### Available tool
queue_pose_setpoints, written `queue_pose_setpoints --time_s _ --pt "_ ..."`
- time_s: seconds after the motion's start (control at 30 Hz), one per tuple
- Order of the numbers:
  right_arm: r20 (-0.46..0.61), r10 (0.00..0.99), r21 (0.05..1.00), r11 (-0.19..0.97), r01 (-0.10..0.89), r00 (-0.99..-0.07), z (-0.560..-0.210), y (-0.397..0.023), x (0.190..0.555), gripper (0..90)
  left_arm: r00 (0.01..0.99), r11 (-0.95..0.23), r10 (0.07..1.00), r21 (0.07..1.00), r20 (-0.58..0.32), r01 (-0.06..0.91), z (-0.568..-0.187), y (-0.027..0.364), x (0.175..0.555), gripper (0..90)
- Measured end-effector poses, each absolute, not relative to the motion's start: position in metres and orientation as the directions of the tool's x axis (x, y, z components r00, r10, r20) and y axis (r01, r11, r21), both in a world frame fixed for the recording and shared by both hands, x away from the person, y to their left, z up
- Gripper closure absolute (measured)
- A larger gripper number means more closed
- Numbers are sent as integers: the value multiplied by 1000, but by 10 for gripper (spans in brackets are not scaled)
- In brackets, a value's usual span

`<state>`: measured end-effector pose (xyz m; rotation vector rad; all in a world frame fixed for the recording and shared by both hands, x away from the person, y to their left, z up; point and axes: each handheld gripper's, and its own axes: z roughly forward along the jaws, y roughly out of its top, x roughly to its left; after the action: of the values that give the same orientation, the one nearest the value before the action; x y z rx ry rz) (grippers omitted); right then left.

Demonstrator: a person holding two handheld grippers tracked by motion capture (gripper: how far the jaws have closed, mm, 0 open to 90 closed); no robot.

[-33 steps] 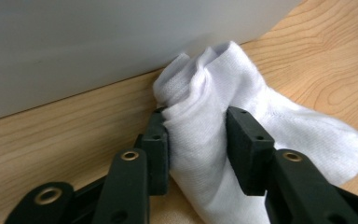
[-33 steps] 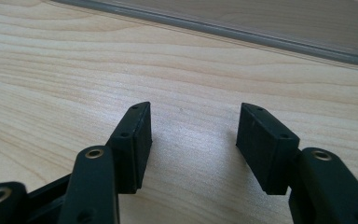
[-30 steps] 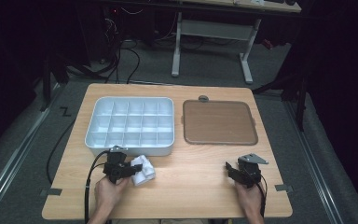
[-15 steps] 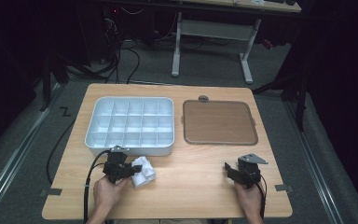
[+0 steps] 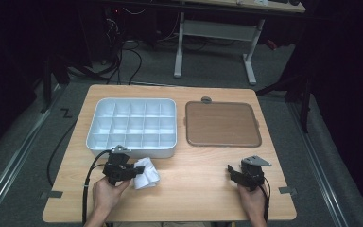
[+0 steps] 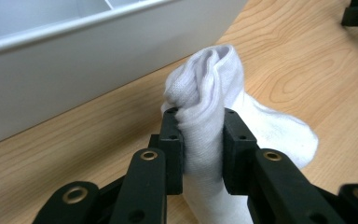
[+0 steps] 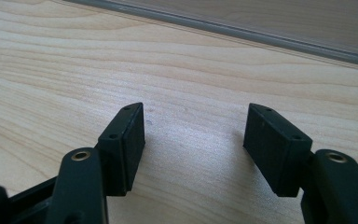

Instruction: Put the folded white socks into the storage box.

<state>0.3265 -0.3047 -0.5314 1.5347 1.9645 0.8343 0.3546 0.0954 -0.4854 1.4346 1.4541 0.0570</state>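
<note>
The left tongs pinch a white sock between their two black jaws; a bunched fold rises above the jaw tips and the rest of the sock spills onto the bench beyond them. In the high view the sock lies just in front of the white compartment tray, near its front wall. The right tongs are spread, nothing between them, low over bare wood near the brown mat.
</note>
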Motion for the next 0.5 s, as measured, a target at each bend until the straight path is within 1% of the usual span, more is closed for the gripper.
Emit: queue_pose_setpoints --time_s 0.2,0.5 --pt "-20 972 730 175 661 -235 -531 -305 326 386 272 287 739 654 -616 700 -479 98 353 735" --pt "-22 971 730 177 660 -237 -531 -305 327 385 298 264 740 668 -603 696 -470 96 352 736"
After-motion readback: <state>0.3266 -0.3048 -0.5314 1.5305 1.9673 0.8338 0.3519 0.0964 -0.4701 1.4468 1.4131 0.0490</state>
